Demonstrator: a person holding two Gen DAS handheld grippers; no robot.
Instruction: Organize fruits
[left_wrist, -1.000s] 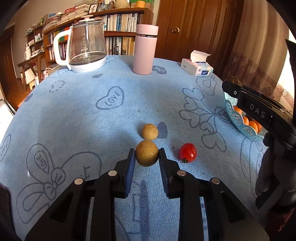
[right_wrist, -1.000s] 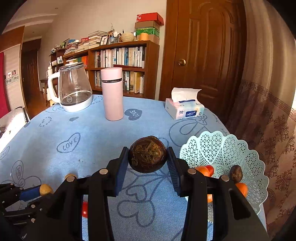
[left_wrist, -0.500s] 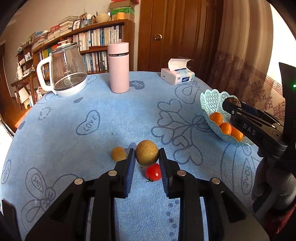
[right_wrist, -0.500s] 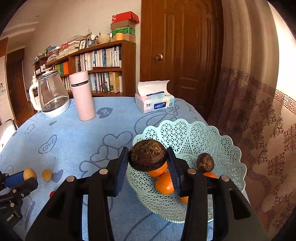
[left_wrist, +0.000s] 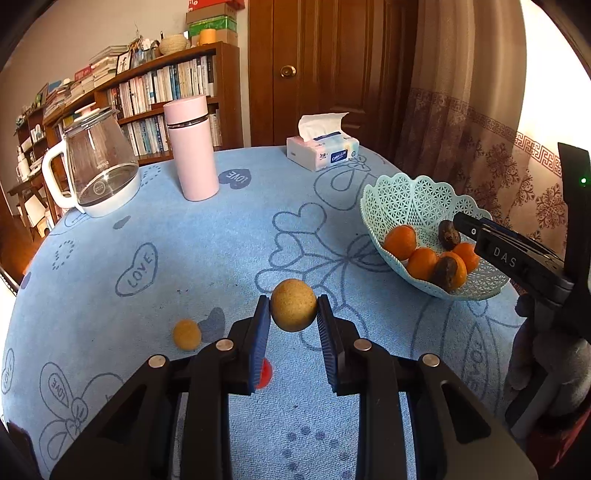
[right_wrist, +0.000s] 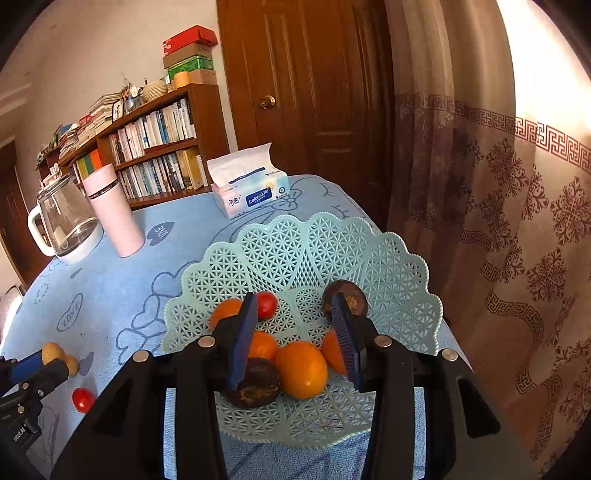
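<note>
My left gripper (left_wrist: 291, 314) is shut on a round tan fruit (left_wrist: 293, 304), held above the blue tablecloth. A smaller tan fruit (left_wrist: 187, 334) lies on the cloth to its left. A red cherry tomato (left_wrist: 264, 373) shows partly behind the left finger. My right gripper (right_wrist: 295, 317) hangs over the mint lattice basket (right_wrist: 295, 251) with nothing between its fingers. The basket holds several oranges, a cherry tomato (right_wrist: 266, 304) and two dark brown fruits (right_wrist: 255, 382) (right_wrist: 343, 301). In the left wrist view the right gripper (left_wrist: 469, 223) reaches over the basket's (left_wrist: 406, 195) right rim.
A glass kettle (left_wrist: 96, 173), a pink flask (left_wrist: 192, 147) and a tissue pack (left_wrist: 323, 151) stand at the table's far side. Behind them are a bookshelf and a wooden door. A patterned curtain hangs close by the basket on the right.
The right gripper moved over the basket; the dark fruit left its jaws and now lies in the basket. The left gripper lifted the tan fruit and carried it toward the basket.
</note>
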